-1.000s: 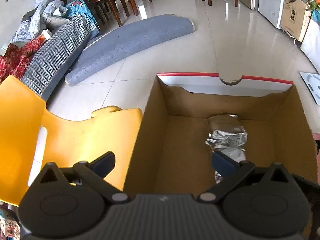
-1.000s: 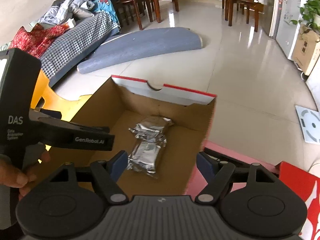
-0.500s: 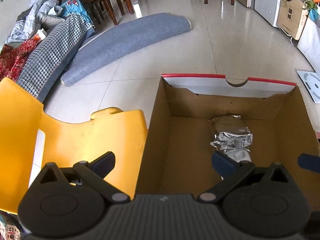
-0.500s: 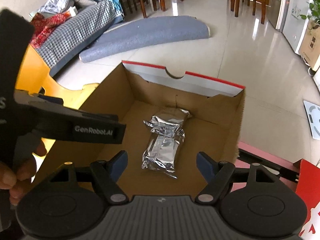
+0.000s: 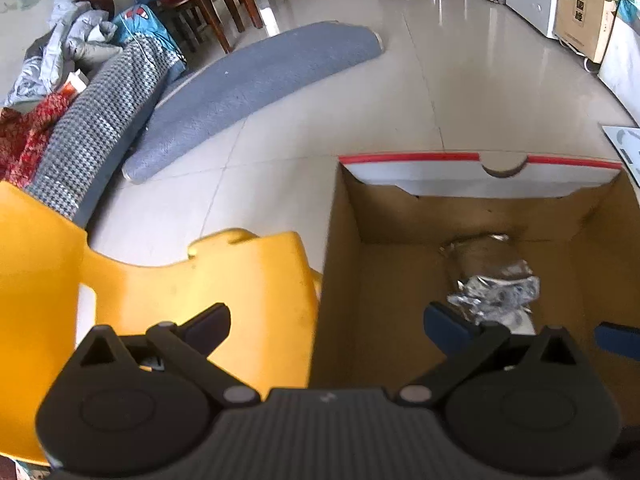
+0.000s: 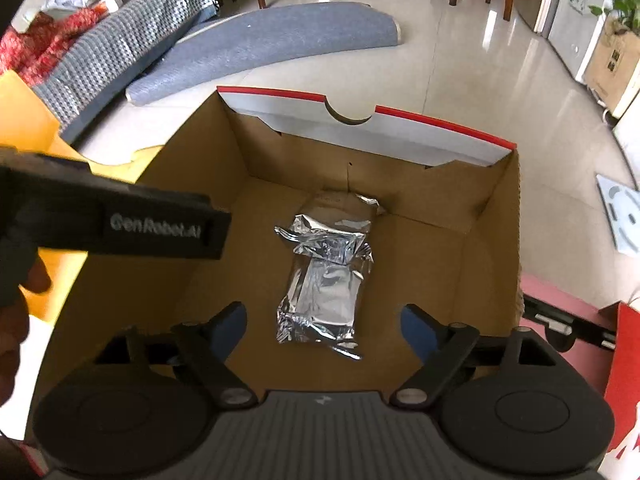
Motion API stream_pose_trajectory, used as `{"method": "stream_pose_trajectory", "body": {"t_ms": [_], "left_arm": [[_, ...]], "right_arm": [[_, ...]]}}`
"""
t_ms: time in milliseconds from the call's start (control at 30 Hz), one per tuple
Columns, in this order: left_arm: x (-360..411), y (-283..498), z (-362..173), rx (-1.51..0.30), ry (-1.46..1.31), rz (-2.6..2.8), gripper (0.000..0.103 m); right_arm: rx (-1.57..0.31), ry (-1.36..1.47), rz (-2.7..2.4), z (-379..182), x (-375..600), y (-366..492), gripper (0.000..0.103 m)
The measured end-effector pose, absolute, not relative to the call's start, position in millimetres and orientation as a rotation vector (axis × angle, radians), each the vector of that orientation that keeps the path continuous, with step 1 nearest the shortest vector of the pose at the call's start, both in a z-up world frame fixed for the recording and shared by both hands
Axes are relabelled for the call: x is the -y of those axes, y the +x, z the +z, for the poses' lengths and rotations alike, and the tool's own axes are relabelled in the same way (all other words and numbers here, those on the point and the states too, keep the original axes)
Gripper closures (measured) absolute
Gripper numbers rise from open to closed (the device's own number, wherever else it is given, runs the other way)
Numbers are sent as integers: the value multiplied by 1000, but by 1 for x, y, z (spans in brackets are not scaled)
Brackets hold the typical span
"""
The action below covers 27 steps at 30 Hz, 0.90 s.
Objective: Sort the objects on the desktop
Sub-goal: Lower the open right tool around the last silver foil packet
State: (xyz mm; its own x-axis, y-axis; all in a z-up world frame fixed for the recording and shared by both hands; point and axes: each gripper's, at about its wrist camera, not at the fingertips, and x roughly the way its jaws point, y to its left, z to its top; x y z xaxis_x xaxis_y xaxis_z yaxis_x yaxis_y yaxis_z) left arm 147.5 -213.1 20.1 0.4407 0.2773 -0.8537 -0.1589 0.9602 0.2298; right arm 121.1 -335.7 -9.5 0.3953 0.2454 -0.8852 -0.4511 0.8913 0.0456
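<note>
An open cardboard box [image 6: 192,208] [image 5: 352,280] with a red-and-white flap holds a crumpled silver foil pouch [image 6: 324,276] [image 5: 492,288] on its floor. My right gripper [image 6: 322,324] hangs open over the box, its blue-padded fingers either side of the pouch's near end, empty. My left gripper [image 5: 328,324] is open and empty, straddling the box's left wall, one finger over the yellow chair and one inside the box. The left gripper's body shows at the left of the right wrist view, and a blue fingertip [image 5: 616,340] of the right one shows in the left wrist view.
A yellow plastic chair [image 5: 160,280] stands left of the box. A grey mat [image 6: 260,44] lies on the tiled floor beyond, with a sofa piled with clothes [image 5: 80,92] at far left. A pink surface and a red box [image 6: 628,360] sit at the right. A hand [image 6: 16,320] grips the left tool.
My right gripper has moved left and forward until it is centred over the pouch. My left gripper has shifted left, so the box sits further right in its view.
</note>
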Motion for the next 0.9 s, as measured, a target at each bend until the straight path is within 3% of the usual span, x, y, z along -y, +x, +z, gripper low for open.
{"method": "stream_pose_trajectory", "body": {"t_ms": [900], "left_arm": [[209,158,-1,-1142,113,233,0]], "right_arm": [[-1218,-165,372,-63,320,154,19]]}}
